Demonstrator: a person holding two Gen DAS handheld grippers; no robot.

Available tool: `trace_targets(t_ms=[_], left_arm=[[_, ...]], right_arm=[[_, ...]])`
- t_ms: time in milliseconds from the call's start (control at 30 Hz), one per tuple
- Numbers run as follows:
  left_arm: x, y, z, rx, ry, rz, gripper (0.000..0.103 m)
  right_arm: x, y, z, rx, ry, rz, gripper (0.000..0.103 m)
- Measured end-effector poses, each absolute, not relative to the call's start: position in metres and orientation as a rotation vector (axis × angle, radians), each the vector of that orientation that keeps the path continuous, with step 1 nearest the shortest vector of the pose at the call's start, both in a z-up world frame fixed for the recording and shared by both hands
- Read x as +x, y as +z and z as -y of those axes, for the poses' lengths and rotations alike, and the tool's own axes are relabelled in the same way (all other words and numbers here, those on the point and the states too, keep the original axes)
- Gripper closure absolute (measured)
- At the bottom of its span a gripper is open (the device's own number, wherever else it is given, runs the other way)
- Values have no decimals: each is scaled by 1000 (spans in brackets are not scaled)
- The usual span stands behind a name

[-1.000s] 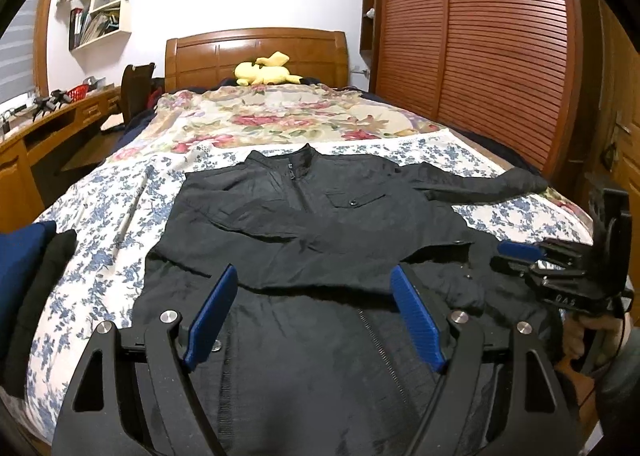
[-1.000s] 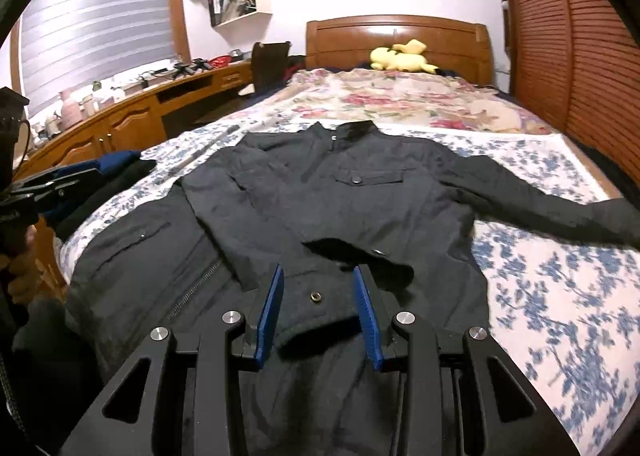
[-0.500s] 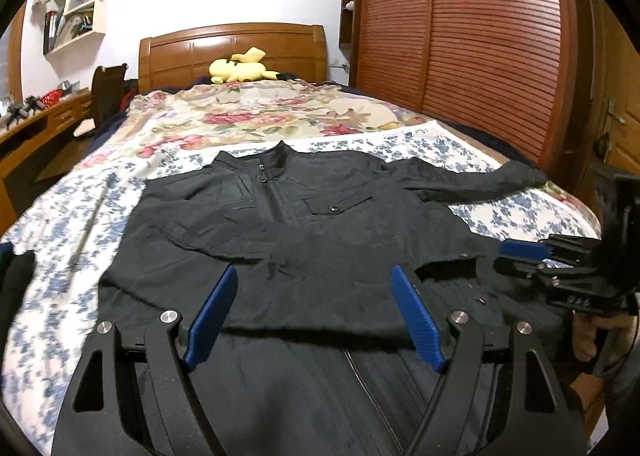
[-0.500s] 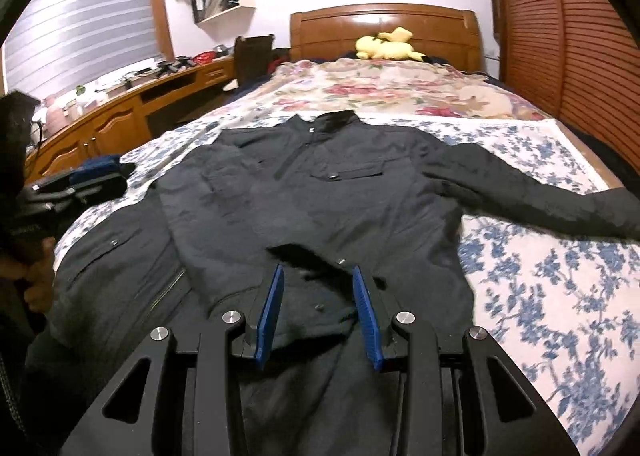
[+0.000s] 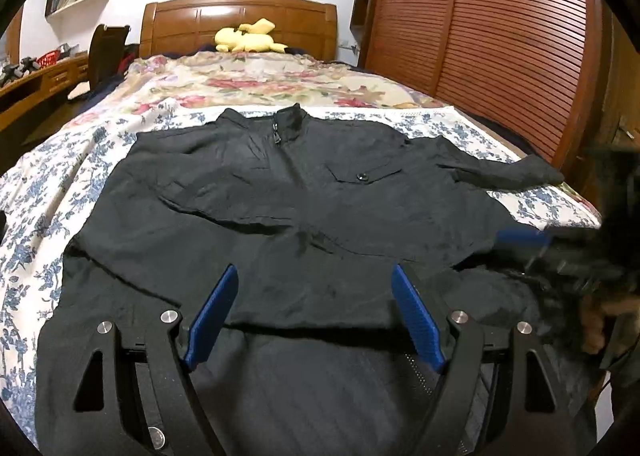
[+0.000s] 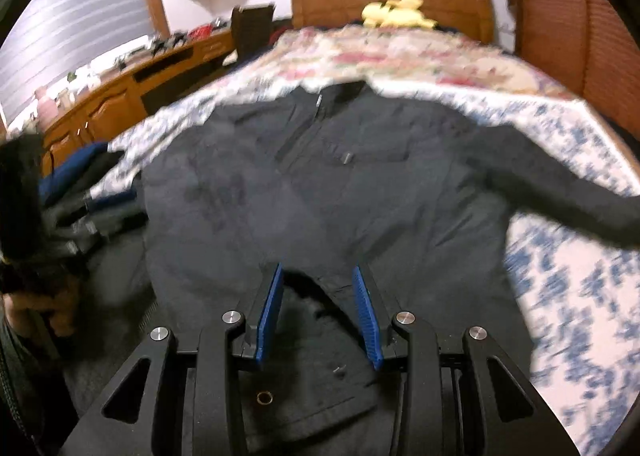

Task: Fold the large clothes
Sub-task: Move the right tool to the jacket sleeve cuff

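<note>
bed: blue-floral sheet (image 5: 52, 191), black jacket (image 5: 320, 215) spread flat
left claw (image 5: 316, 316): spread wide, holding nothing
right claw (image 6: 318, 314): half-spread, pinching nothing

Bed (image 5: 48, 191), floral covers — black jacket (image 5: 304, 215) spread flat, yellow plush (image 5: 248, 40) at headboard.
</note>
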State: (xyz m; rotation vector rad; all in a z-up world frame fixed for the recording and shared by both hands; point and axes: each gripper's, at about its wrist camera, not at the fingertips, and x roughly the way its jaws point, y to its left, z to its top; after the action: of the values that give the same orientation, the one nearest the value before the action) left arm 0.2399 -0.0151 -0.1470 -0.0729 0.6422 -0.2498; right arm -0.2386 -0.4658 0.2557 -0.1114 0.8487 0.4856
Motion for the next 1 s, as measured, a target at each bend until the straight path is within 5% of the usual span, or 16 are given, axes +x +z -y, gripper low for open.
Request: trace_targets(t_ms=[800, 1000], left_arm=[[229, -129, 54, -12, -310, -565, 23], [228, -132, 66, 8, -328, -571, 23]], right_arm=[[-270, 271, 495, -134, 397, -782, 65], [-263, 289, 571, -70, 223, -772, 52]])
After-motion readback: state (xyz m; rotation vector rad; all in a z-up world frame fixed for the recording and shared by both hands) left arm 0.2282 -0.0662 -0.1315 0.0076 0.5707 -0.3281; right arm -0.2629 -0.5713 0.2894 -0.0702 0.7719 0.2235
